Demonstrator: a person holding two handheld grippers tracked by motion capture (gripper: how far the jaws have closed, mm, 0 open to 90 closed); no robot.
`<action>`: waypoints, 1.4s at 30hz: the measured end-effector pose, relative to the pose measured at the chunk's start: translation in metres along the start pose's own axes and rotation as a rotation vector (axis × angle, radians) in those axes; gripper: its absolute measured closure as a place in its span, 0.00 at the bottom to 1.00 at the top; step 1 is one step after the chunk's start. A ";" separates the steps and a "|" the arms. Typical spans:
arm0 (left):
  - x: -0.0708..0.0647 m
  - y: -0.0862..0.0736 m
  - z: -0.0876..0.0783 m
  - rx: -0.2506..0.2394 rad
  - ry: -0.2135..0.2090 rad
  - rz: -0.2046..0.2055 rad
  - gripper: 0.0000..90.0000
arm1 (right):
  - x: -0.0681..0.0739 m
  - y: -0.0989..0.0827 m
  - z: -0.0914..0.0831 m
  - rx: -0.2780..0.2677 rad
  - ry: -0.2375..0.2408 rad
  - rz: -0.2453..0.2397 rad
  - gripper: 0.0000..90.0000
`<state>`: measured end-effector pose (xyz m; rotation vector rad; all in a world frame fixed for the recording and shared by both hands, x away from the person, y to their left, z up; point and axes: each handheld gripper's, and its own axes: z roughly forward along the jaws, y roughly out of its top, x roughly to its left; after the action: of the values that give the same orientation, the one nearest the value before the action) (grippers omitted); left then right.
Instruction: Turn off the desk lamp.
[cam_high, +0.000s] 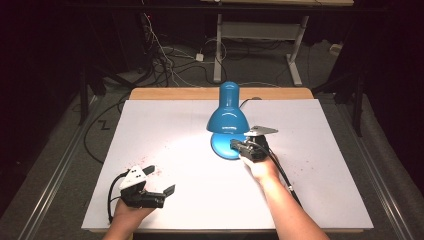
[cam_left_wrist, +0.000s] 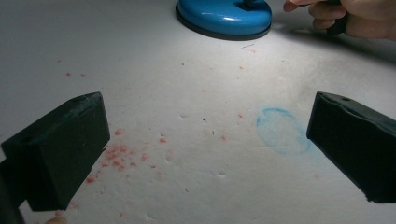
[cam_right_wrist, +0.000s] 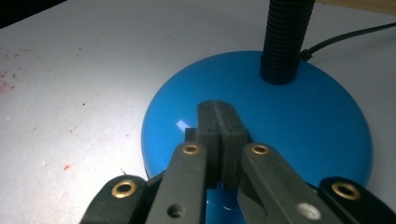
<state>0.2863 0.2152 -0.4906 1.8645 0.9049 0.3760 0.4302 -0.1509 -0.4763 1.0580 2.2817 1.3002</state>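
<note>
Right tongs (cam_right_wrist: 219, 122) are pressed together with nothing between them, their tips resting on top of the blue lamp base (cam_right_wrist: 299, 116), on the part of the disc nearest me. From the high view I see the same tongs (cam_high: 236, 145) at the front of the base, under the blue shade (cam_high: 228, 120), which throws a bright pool of light onto the white bench (cam_high: 165, 125). The lamp stands toward the far middle of the bench, its ribbed black neck (cam_right_wrist: 286, 32) rising from the back of the base and its cord (cam_right_wrist: 348, 38) trailing off behind. I judge that I am pushing on the base with the closed tips, perhaps at a switch, though I cannot make out any button beneath them. The lamp is lit, so switching it on looks done, unless the aim is to turn it off or slide it. Left tongs (cam_left_wrist: 205, 149) stand wide apart and idle near the front left corner (cam_high: 159, 194), over a patch of red flecks (cam_left_wrist: 116, 156) and a faint blue ring (cam_left_wrist: 282, 130) on the sheet.
</note>
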 end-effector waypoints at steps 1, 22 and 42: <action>0.000 0.000 0.000 0.001 0.000 0.000 0.00 | 0.000 0.000 0.000 0.000 0.000 0.000 1.00; 0.000 0.000 0.000 -0.004 0.001 -0.007 0.00 | -0.001 -0.003 0.000 0.000 0.004 -0.008 1.00; 0.001 -0.001 0.001 -0.006 -0.007 -0.006 0.00 | 0.005 0.003 -0.021 -0.039 -0.049 -0.032 1.00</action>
<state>0.2872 0.2154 -0.4920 1.8561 0.9035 0.3673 0.4157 -0.1592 -0.4614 1.0249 2.2192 1.2868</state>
